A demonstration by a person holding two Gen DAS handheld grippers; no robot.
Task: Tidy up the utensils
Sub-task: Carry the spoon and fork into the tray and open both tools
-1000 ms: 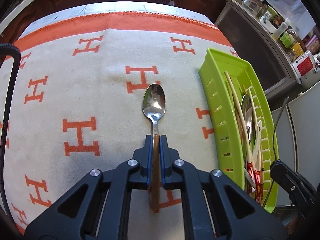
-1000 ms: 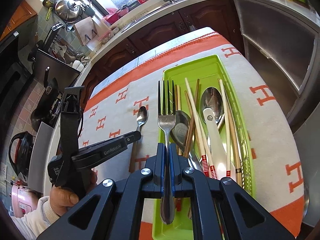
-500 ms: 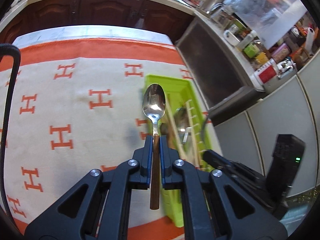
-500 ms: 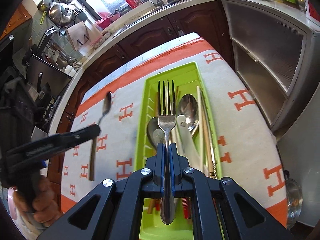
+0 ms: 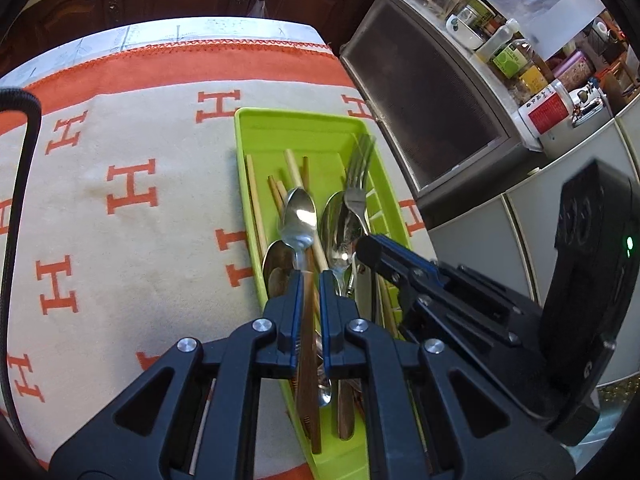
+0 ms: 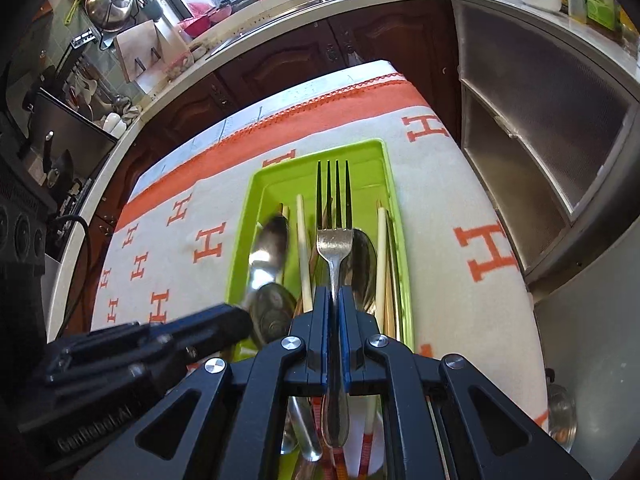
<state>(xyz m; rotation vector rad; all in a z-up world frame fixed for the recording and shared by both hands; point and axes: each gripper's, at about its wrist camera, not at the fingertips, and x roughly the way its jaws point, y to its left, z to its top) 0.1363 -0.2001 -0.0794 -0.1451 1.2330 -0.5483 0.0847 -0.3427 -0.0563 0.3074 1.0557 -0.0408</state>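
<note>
A: Spoon, wooden-handled, is clenched in the left gripper. Bowl points forward past the fingertips, handle runs back between the jaws. It hangs over the green tray, above the tray's left long edge, not yet resting in it.

B: Fork?

A: Clamped in the right gripper, tines forward, handle trailing under the jaws. It sits over the tray's middle, above a large spoon and the chopsticks already lying inside.

B: Axes?

A: Both held pieces run roughly parallel to the tray's long edges, matching the utensils in it. Little rotation looks needed; judged, the coming move is a drop straight down for each.

B: Which hand is nearer?

A: Cannot rank them; both are over the tray. The two grippers are just beside each other, the right gripper's fingertip showing close to the spoon in the left wrist view. Crowding is the likely risk.

B: Surroundings?

A: Tray lies near the right edge of the H-patterned cloth, long axis pointing toward the cloth's far orange border.
</note>
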